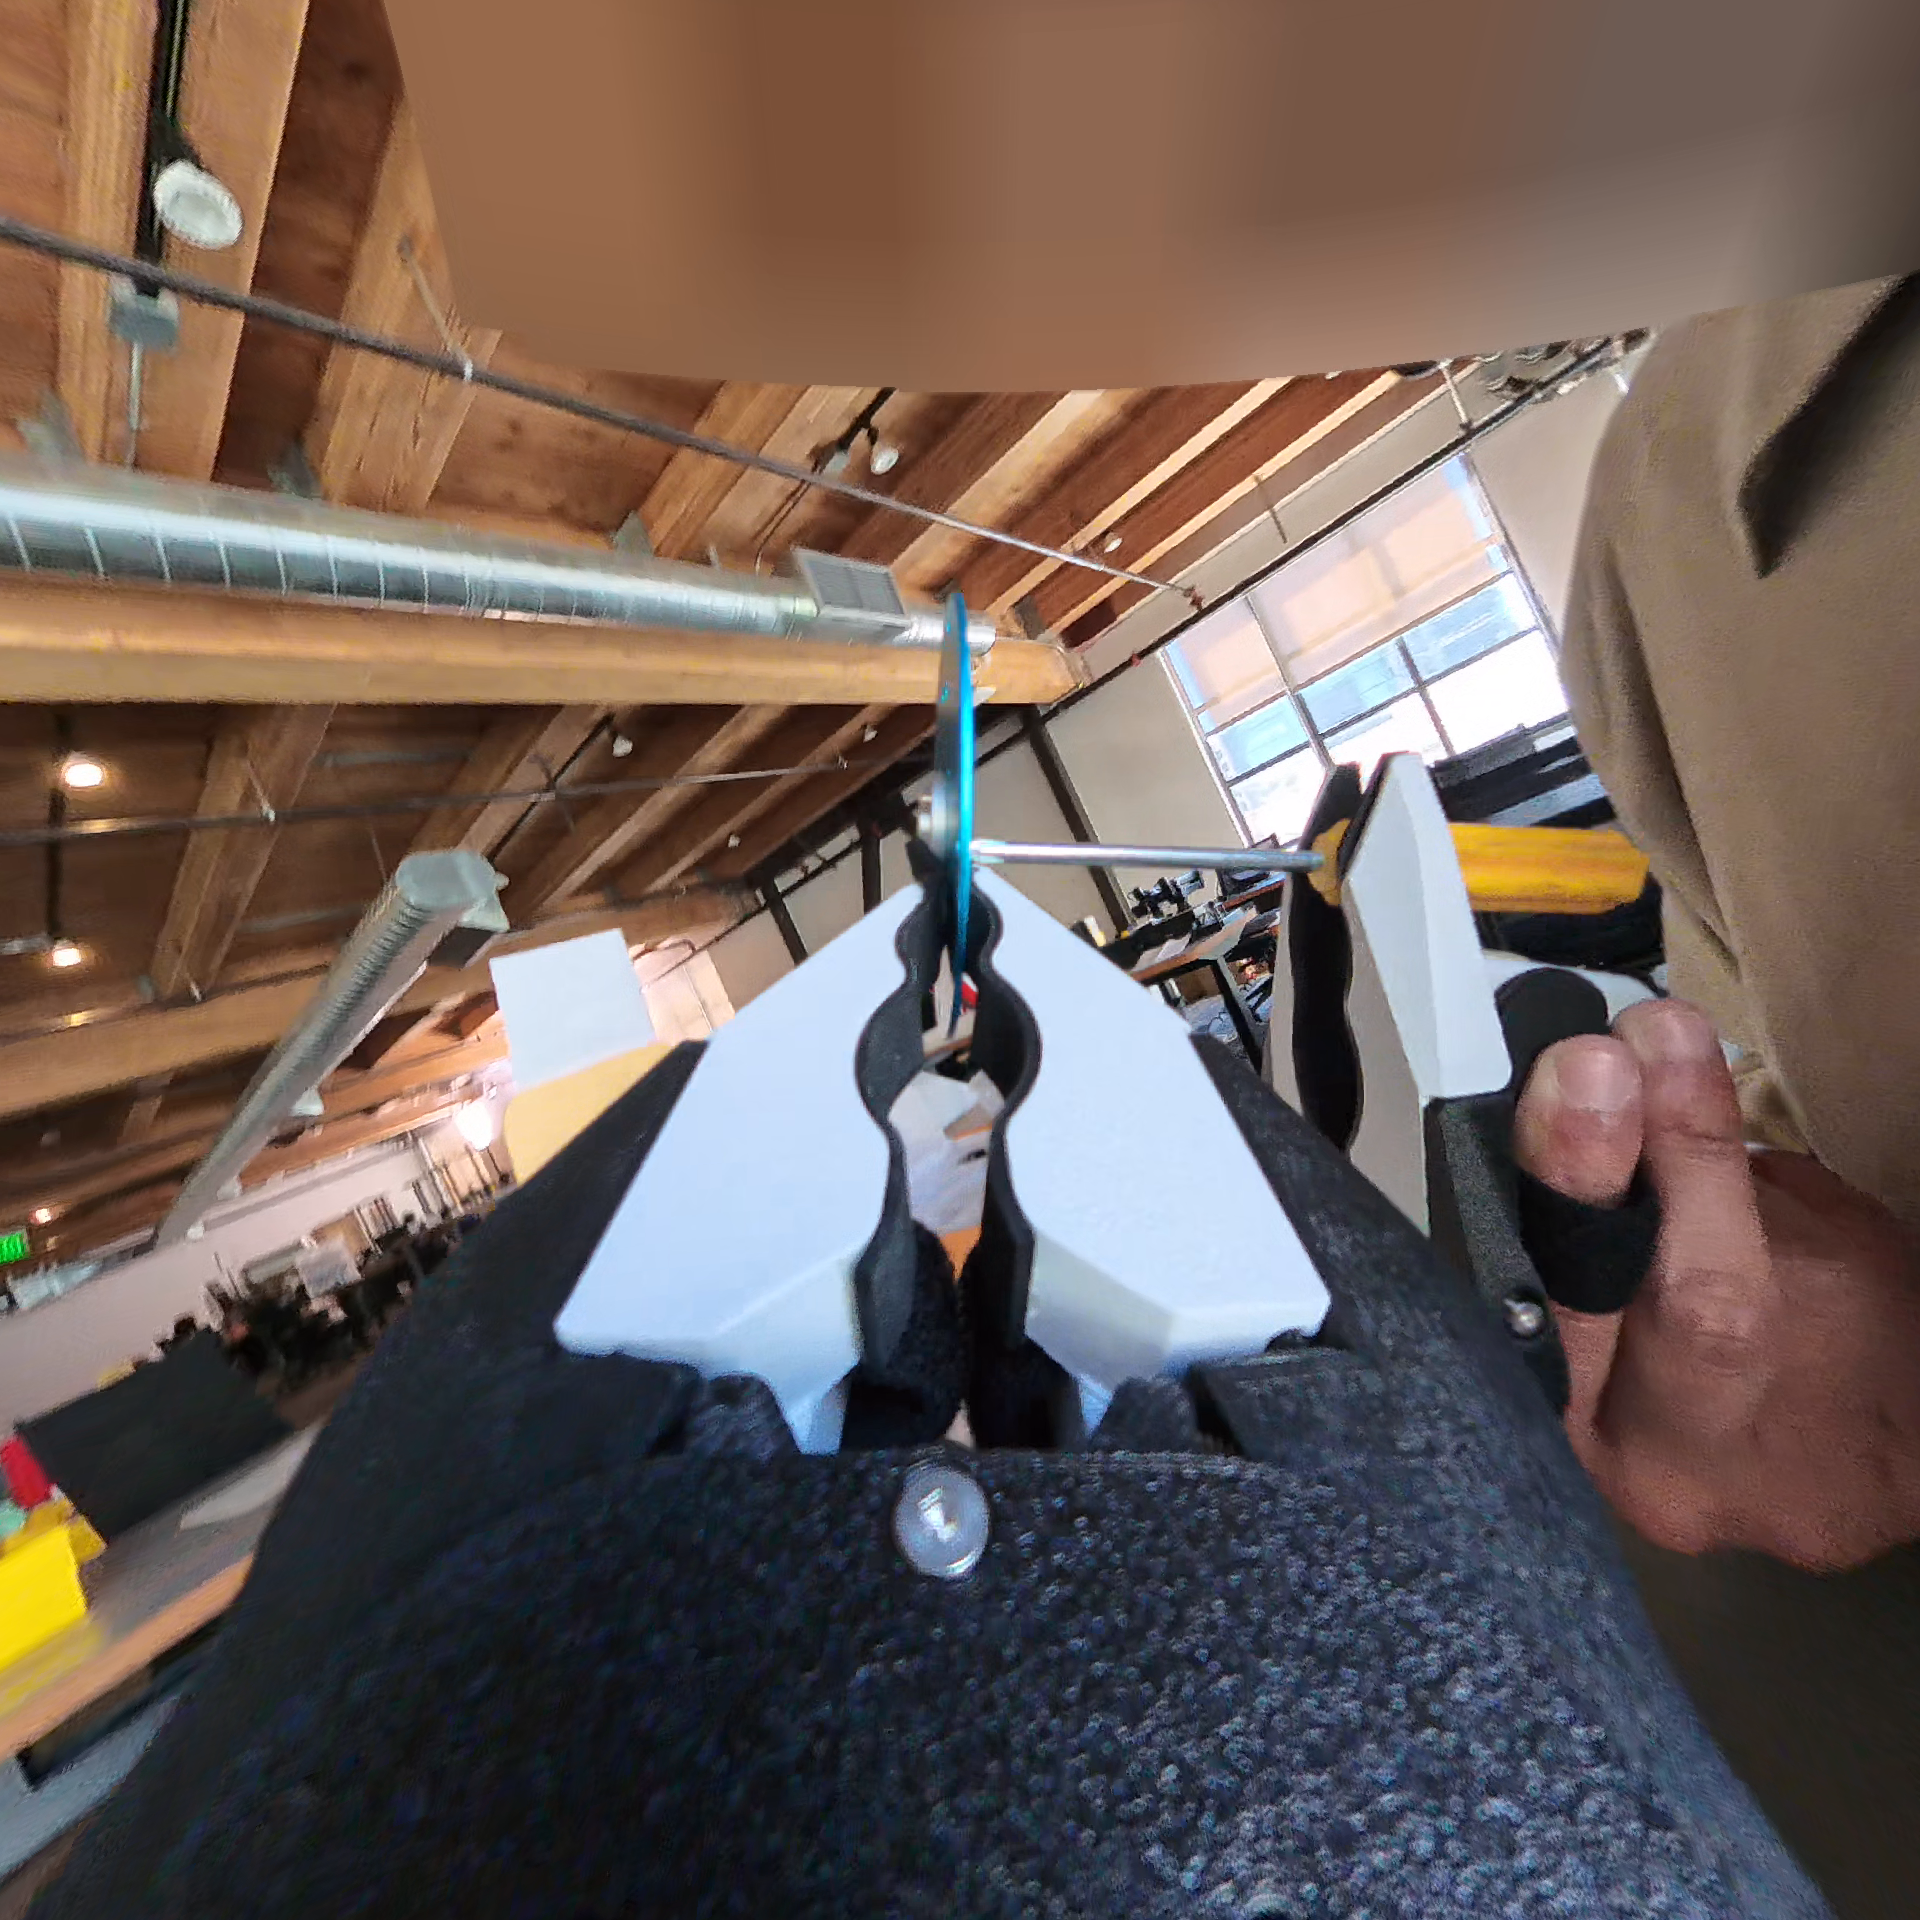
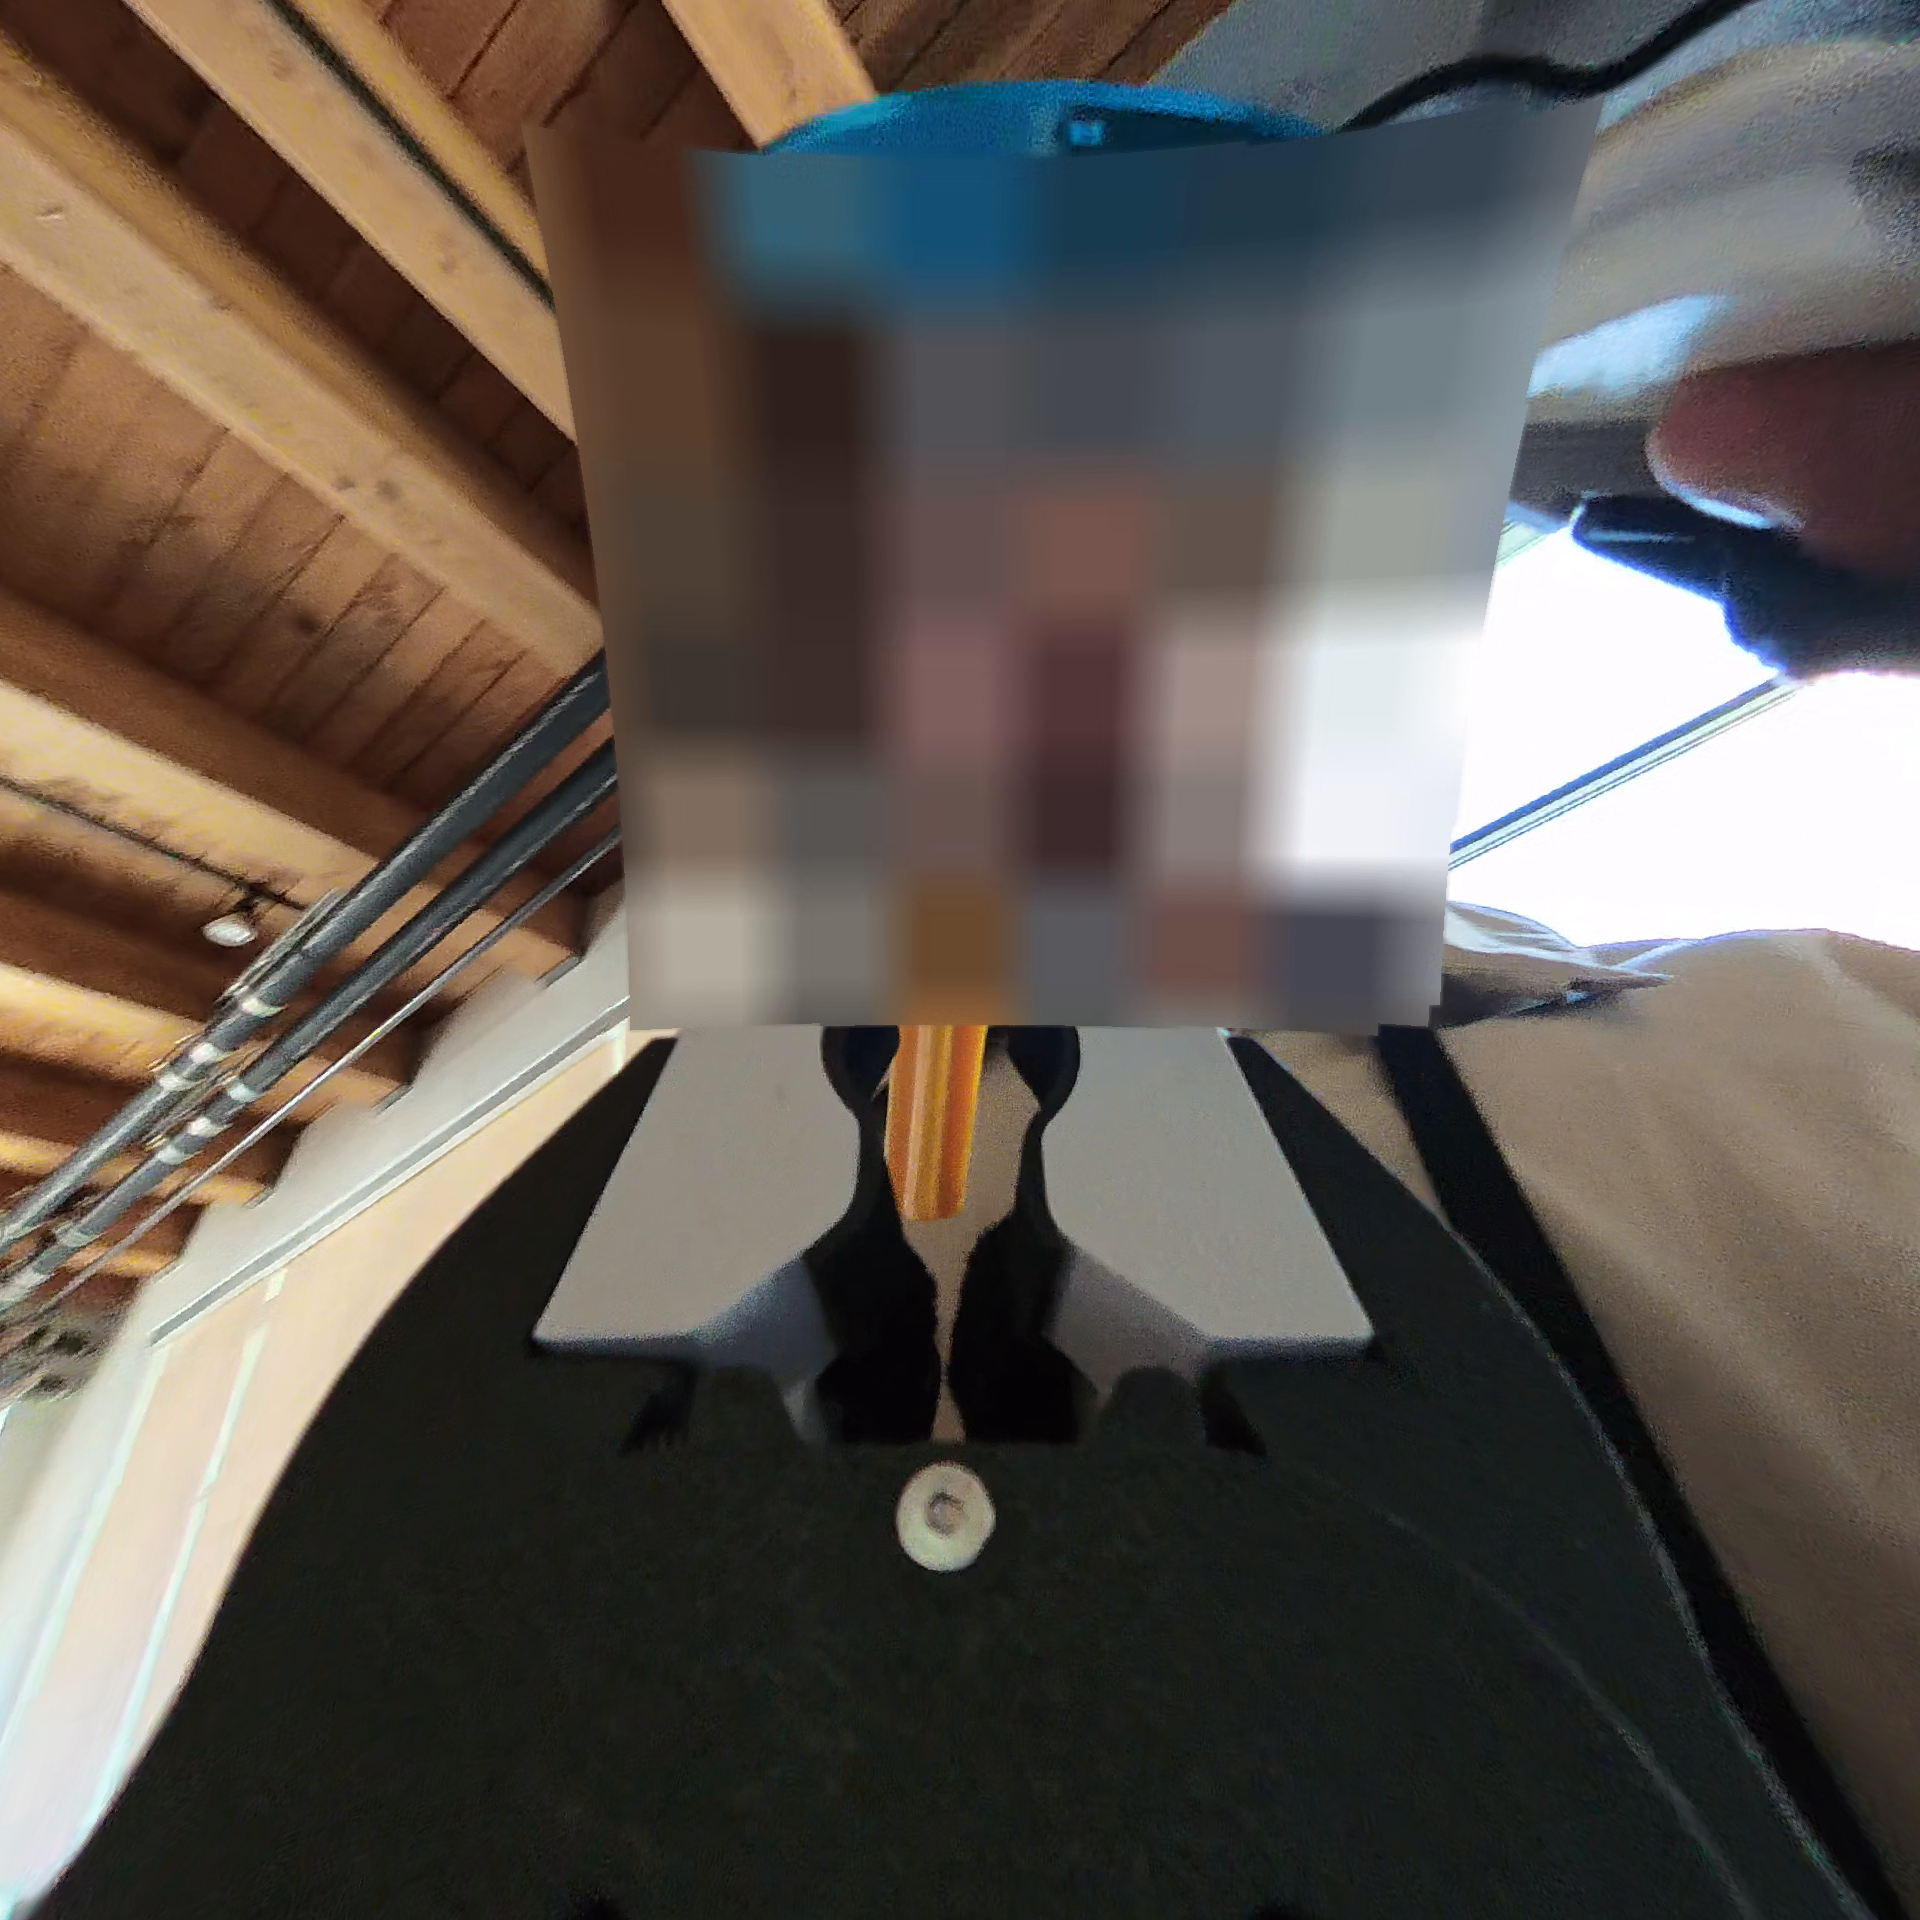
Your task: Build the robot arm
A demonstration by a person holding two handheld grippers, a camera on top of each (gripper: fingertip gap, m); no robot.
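Left claw (image 1: 951, 935) pinches blue disc (image 1: 954, 748), right claw (image 1: 1340, 883) screwdriver (image 1: 1132, 856), beneath timber ceiling (image 1: 582, 436).

Both tongs (image 1: 951, 935) (image 2: 940, 1143) have grainy black bodies, white fingers (image 1: 748, 1122), wavy black pads (image 1: 883, 1039) and a silver screw (image 1: 942, 1519). Tan sleeve (image 1: 1766, 675).

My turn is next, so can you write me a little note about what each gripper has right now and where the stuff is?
Left gripper: jaws shut on the edge of a thin blue disc, held up edge-on toward the wooden ceiling.
Right gripper: jaws shut on a yellow-handled screwdriver. Its metal shaft runs level, tip meeting the disc's centre, by a silver washer-like piece.
A hand grips the right gripper's handle.
Done: both things are gripped and brought together.
Left: cannot tell; whether the tip sits in a screw is too small to see.
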